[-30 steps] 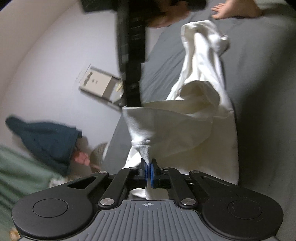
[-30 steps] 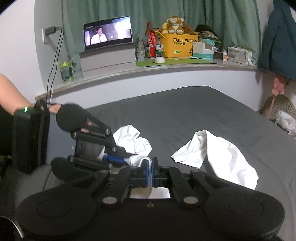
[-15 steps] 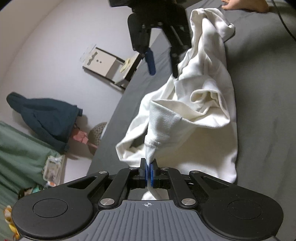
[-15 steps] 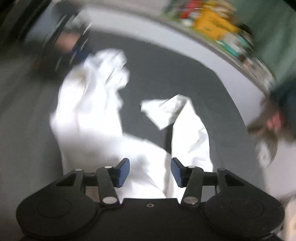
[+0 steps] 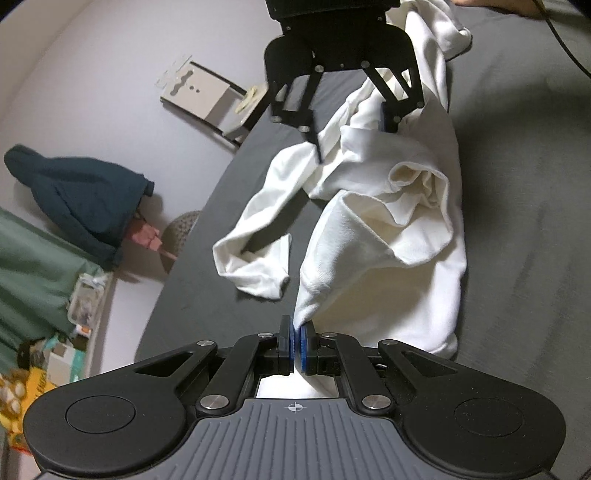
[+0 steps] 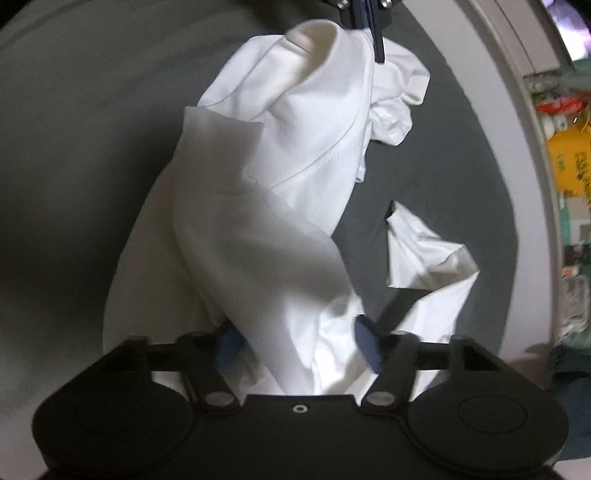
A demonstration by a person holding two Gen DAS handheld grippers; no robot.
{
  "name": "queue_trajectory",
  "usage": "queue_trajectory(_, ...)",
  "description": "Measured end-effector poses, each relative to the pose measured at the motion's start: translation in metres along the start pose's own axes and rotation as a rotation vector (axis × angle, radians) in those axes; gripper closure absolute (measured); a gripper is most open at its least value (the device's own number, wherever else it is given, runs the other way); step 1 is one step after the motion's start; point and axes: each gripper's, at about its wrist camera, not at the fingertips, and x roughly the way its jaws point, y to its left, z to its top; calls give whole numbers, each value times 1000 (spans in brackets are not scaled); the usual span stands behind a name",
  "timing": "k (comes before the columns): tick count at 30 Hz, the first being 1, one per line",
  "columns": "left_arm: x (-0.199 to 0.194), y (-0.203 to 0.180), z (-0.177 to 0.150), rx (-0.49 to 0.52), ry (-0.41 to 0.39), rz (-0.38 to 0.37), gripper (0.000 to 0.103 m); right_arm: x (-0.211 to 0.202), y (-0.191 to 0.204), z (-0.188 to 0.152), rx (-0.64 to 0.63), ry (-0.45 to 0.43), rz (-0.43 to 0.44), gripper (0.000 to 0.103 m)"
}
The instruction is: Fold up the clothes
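Note:
A white garment (image 5: 388, 240) lies crumpled lengthwise on the grey bed sheet (image 5: 517, 221). My left gripper (image 5: 297, 345) is shut on its near edge, which rises in a peak into the blue pads. At the far end my right gripper (image 5: 351, 136) points down over the cloth. In the right wrist view its jaws (image 6: 299, 343) are closing with a thick bunch of the white garment (image 6: 277, 184) between the pads. They do not visibly press on it. The left gripper (image 6: 369, 22) shows at the top of that view, pinching the far edge.
A loose sleeve (image 6: 424, 254) lies beside the body on the bed sheet (image 6: 74, 147). A dark blue jacket (image 5: 85, 192) hangs on the wall left of the bed, past a white box (image 5: 199, 88). A cluttered sill with a yellow box (image 6: 569, 158) runs along the right. A cable (image 5: 561, 33) crosses the sheet.
My right gripper let go of the edge beside the left gripper, opened, rolled over and dropped onto the garment's far part. The cloth sagged onto the bed. The left gripper kept its hold and sank slightly.

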Motion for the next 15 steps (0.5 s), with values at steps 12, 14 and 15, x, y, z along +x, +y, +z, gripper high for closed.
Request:
queue_trajectory(12,4,18,-11,-165,47,20,100,-61,-32,-35,409,-115,48,92)
queue_trajectory(14,7,20,-13,-178,58,22,100,-73,-31,-42,446,-146,85,92)
queue_trajectory(15,8,21,-13,-180,62,22,100,-78,-29,-44,452,-154,98,92)
